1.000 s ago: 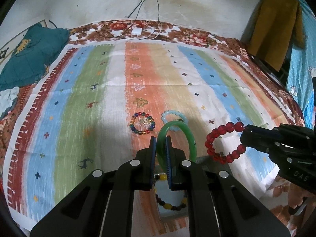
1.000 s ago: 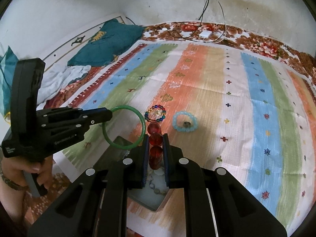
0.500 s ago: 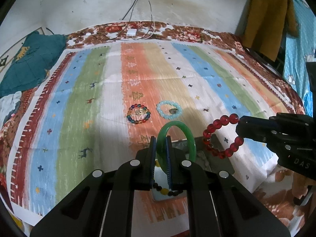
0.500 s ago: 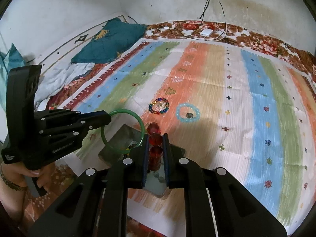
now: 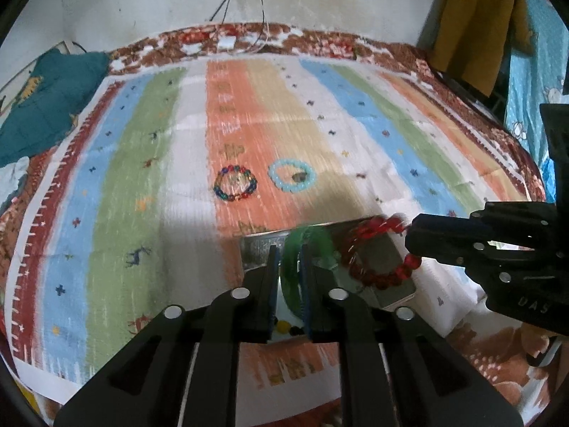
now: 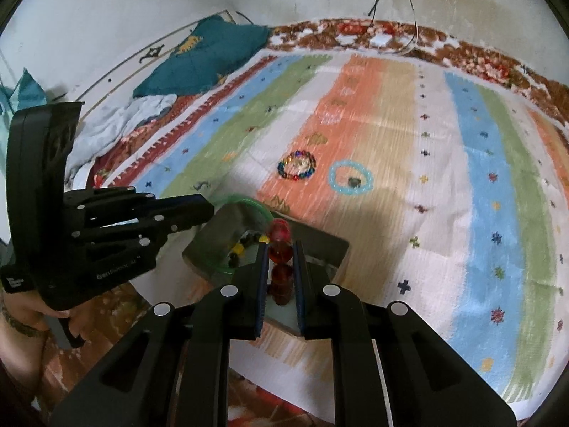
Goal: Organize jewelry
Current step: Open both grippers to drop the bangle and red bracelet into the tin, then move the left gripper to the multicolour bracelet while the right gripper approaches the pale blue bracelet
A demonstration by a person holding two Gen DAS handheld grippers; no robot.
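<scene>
Both grippers now lower over box (image 5: 387,267): left gripper (image 5: 288,267) jaws just widened around bangle (image 5: 313,245); right gripper (image 6: 279,270) grips red beads (image 6: 280,245).

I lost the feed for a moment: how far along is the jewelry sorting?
Done: a dark-and-yellow beaded bracelet lies in the open box. In hand, over the box: the left hand-held gripper, jaws just opening, has the green bangle between them; the right hand-held gripper holds the red bead bracelet. Left on the striped cloth: multicolored bracelet and light-blue bracelet.
</scene>
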